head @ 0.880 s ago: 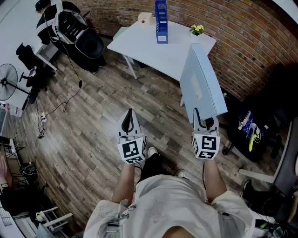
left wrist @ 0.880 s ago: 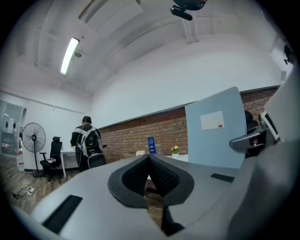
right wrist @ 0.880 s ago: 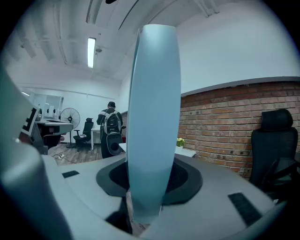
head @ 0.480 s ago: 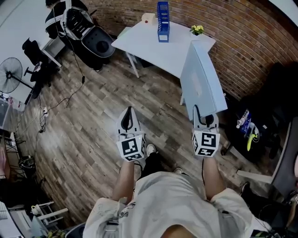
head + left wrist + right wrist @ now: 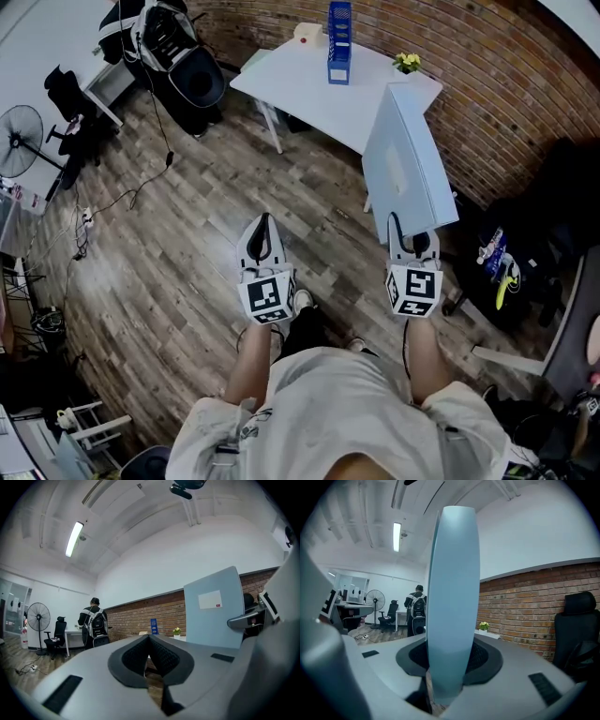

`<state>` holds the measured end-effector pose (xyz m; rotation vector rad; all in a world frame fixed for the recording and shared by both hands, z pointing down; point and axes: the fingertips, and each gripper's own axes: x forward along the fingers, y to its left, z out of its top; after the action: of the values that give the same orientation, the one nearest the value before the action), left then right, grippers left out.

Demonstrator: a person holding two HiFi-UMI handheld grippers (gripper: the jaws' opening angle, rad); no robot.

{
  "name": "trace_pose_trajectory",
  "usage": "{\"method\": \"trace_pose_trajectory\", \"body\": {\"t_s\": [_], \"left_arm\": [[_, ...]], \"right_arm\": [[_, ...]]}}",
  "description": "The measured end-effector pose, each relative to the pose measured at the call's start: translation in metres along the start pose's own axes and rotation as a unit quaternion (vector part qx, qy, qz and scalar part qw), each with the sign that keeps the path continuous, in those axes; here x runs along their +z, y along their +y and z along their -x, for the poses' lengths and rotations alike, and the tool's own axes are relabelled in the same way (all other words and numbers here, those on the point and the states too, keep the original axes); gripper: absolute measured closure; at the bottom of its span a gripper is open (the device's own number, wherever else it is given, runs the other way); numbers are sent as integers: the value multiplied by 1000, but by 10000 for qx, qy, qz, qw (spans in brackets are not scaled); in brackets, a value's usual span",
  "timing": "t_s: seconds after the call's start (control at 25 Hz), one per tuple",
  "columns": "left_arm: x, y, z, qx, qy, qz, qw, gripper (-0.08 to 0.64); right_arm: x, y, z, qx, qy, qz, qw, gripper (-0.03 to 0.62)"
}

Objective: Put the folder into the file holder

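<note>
little has changed over the last second: the right hand-held gripper (image 5: 411, 239) stays clamped on the bottom edge of the pale blue folder (image 5: 405, 169), which stands upright. the left hand-held gripper (image 5: 262, 239) stays closed on nothing. only the view drifted, so the blue file holder (image 5: 338, 42) on the white tabletop (image 5: 309, 94) sits slightly further right. the folder is well apart from the holder, so i'd call this still the carry; insertion not started.

Pale blue folder (image 5: 408, 164) upright in rt jaws; blue file holder (image 5: 338, 42) on table (image 5: 309, 89).
</note>
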<state>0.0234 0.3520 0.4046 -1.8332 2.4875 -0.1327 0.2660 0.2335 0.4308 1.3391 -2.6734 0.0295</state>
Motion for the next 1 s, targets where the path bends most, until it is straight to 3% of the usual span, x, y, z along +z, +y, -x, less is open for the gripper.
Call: {"method": "trace_pose_trajectory", "body": {"t_s": [0.52, 1.0], "left_arm": [[-28, 72, -66, -93, 111, 236, 9996, 552], [-24, 142, -120, -128, -38, 304, 9995, 552]], "right_arm": [[5, 52, -83, -86, 203, 135, 9997, 423], [32, 98, -143, -120, 87, 231, 9996, 426]]}}
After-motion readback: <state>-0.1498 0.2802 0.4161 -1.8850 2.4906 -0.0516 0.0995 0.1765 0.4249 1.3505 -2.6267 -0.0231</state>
